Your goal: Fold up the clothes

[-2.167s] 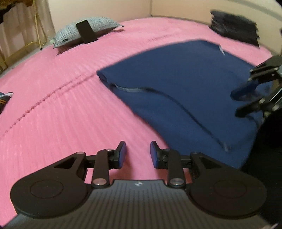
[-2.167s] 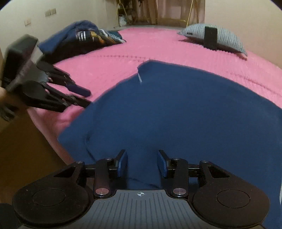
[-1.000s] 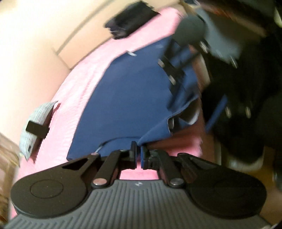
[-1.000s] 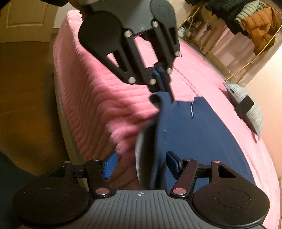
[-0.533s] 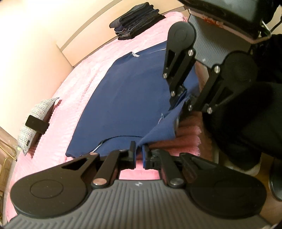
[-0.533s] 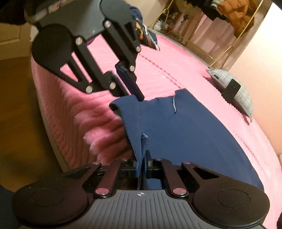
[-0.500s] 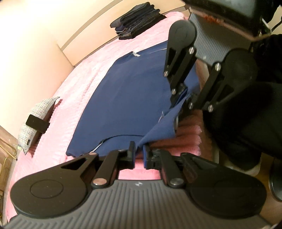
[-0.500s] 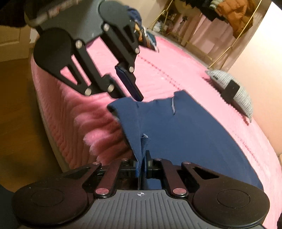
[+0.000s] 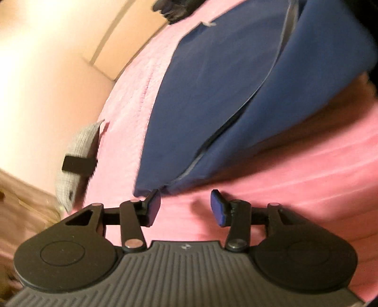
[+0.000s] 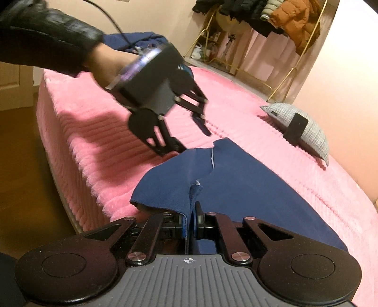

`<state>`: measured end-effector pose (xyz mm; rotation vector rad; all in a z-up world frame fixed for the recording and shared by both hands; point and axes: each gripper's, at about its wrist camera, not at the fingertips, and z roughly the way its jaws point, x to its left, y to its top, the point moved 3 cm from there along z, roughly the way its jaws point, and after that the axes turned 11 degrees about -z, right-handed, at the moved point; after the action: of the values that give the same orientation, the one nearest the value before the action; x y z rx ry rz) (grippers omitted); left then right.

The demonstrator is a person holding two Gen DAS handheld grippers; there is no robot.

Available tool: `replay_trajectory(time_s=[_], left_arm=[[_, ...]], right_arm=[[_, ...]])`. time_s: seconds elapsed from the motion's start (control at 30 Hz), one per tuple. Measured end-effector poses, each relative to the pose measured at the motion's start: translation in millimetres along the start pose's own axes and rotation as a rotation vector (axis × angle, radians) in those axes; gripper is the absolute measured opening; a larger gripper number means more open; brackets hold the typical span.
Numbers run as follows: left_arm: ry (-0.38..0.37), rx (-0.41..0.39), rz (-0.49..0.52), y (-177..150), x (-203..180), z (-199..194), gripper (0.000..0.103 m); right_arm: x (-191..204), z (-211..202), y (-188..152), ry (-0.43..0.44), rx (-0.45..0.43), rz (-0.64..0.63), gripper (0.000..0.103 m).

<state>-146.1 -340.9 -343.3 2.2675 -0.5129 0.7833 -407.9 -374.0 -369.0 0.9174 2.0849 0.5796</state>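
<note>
A navy garment (image 10: 236, 184) lies spread on the pink bed (image 10: 99, 132), one edge near the bed's side. My right gripper (image 10: 191, 222) is shut on a fold of that edge and holds it raised off the cover. In the left wrist view the garment (image 9: 224, 94) lies just beyond my left gripper (image 9: 185, 207). Its jaws are opening, with only pink cover between them, and the garment's corner sits by the left fingertip. The right wrist view shows the left gripper (image 10: 192, 139) held by a hand in a black sleeve, hovering at the garment's far corner.
A grey pillow (image 10: 304, 127) with a black object on it lies further up the bed. Dark folded clothes (image 9: 174, 9) are stacked near the wall. A clothes rack (image 10: 271, 19) stands behind the bed, a clothes pile (image 10: 139, 40) sits behind the hand, and wooden floor (image 10: 23, 165) is at the left.
My left gripper has let go of the garment's corner, opened, and pulled back over the pink cover. My right gripper has shut on the garment's edge and lifted it.
</note>
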Motion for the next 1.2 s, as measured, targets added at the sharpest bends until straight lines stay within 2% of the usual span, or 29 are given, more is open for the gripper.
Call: replay_trajectory(time_s=[0.23, 0.33, 0.43, 0.6, 0.7, 0.8, 0.97, 1.07, 1.2], left_arm=[[-0.042, -0.026, 0.205, 2, 11, 37, 0.04], [-0.057, -0.016, 0.255, 5, 14, 44, 0.014], [-0.033, -0.022, 0.246, 19, 20, 39, 0.008], [0.046, -0.091, 0.25, 73, 40, 24, 0.007], [0.075, -0.155, 0.288, 123, 48, 20, 0.007], [0.071, -0.213, 0.342, 180, 44, 26, 0.007], [-0.027, -0.24, 0.414, 258, 18, 75, 0.007], [-0.108, -0.224, 0.411, 274, -5, 109, 0.008], [-0.215, -0.196, 0.4, 290, -33, 151, 0.008]], right_arm=[[-5, -6, -2, 0.005, -0.018, 0.04, 0.004], [-9, -8, -3, 0.0, -0.028, 0.07, 0.004], [-15, -15, -5, -0.027, -0.055, 0.137, 0.004], [-31, -49, -17, -0.107, -0.116, 0.285, 0.003], [-46, -77, -33, -0.182, -0.154, 0.388, 0.003], [-65, -104, -58, -0.25, -0.177, 0.523, 0.003], [-96, -125, -129, -0.297, -0.174, 0.829, 0.003], [-107, -122, -171, -0.296, -0.154, 0.993, 0.003], [-111, -122, -205, -0.275, -0.139, 1.133, 0.003]])
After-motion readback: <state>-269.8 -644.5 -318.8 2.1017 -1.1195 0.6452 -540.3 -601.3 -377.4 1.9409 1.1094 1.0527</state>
